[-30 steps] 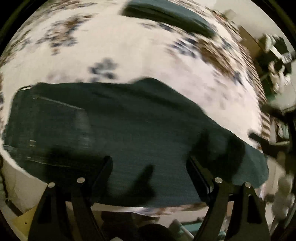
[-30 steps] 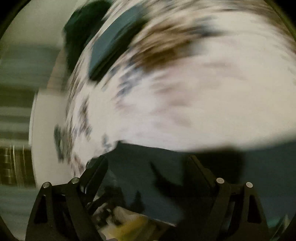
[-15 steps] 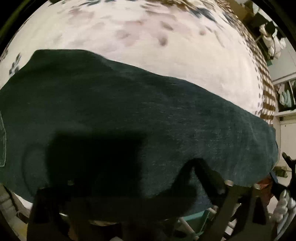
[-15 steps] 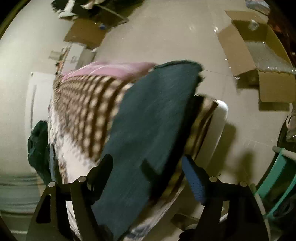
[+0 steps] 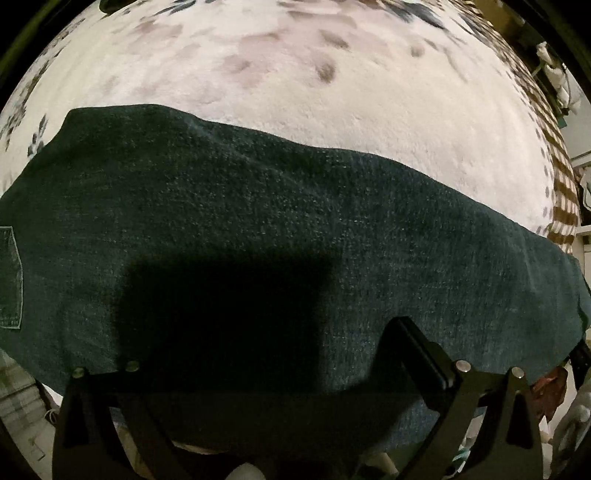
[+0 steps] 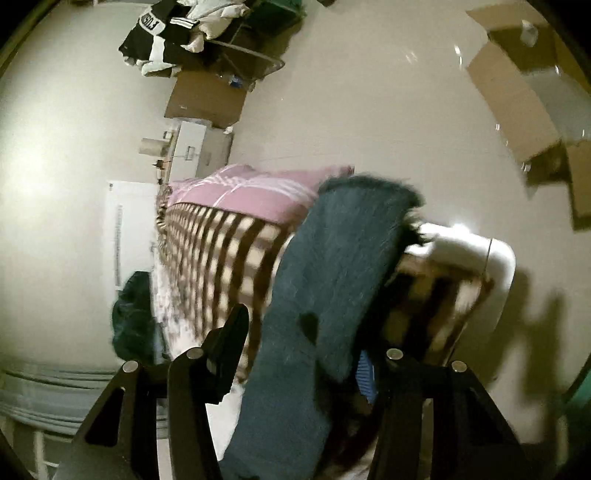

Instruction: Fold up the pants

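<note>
Dark teal denim pants point(image 5: 295, 229) lie flat across the white floral bedspread point(image 5: 332, 96), a back pocket at the far left. My left gripper point(image 5: 266, 354) is open, low over the near edge of the pants; its left finger is lost in shadow, its right finger point(image 5: 417, 350) rests over the cloth. In the right wrist view a pant leg point(image 6: 332, 280) hangs over the bed's end. My right gripper point(image 6: 303, 339) is open and straddles that leg, fingers on either side, not pinching it.
A brown checked blanket point(image 6: 221, 258) and a pink striped sheet point(image 6: 251, 188) cover the bed's end. Cardboard boxes point(image 6: 517, 92) and a clothes pile point(image 6: 177, 33) sit on the floor. Another dark garment point(image 6: 133, 314) lies at the bed's side.
My left gripper has dropped closer to the pants. My right gripper swung from over the bedspread to the bed's end and now straddles the hanging leg.
</note>
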Tool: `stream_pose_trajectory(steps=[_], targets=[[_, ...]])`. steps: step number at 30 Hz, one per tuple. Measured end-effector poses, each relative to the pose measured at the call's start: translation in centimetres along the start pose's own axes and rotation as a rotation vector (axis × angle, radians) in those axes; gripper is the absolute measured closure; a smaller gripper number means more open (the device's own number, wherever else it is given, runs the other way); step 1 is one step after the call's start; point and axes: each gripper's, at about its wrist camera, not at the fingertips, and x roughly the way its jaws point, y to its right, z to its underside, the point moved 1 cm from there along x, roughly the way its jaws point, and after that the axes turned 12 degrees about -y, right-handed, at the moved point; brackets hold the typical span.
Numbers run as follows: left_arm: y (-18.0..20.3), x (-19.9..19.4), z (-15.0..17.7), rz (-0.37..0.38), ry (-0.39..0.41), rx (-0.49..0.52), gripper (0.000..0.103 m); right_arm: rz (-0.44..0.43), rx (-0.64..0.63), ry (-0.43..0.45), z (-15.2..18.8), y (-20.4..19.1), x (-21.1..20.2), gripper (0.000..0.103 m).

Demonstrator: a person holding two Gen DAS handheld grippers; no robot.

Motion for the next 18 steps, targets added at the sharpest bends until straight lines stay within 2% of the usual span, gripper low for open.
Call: stream_pose_trajectory(steps=[2, 5, 7, 8, 12, 18], targets=[[0.3, 0.1, -0.4, -0.001, 0.01, 0.001, 0.0, 0.011, 0.032, -0.027, -0.9, 0.7, 1.3, 0.048], [0.1, 0.1, -0.3, -0.001, 0.017, -0.003, 0.0, -0.047, 0.068, -0.018, -2.1, 1.1, 2.5, 0.049], [0.1, 0.1, 0.0, -0.006, 0.021, -0.007, 0.0, -0.046, 0.049, 0.004, -2.6, 0.3, 2.5, 0.074], [0.3, 0.3, -0.1, -0.012, 0.02, -0.006, 0.0, -0.025, 0.036, 0.012, -2.7, 0.0, 2.2, 0.095], [0.6, -0.1, -0.7, -0.005, 0.018, -0.016, 0.0, 0.022, -0.065, 0.028, -1.9, -3.1, 1.2, 0.095], [-0.2, -4.4, -0.3, 0.071, 0.123, -0.03, 0.0, 0.015, -0.206, 0.017, 2.3, -10.2, -1.5, 0.095]])
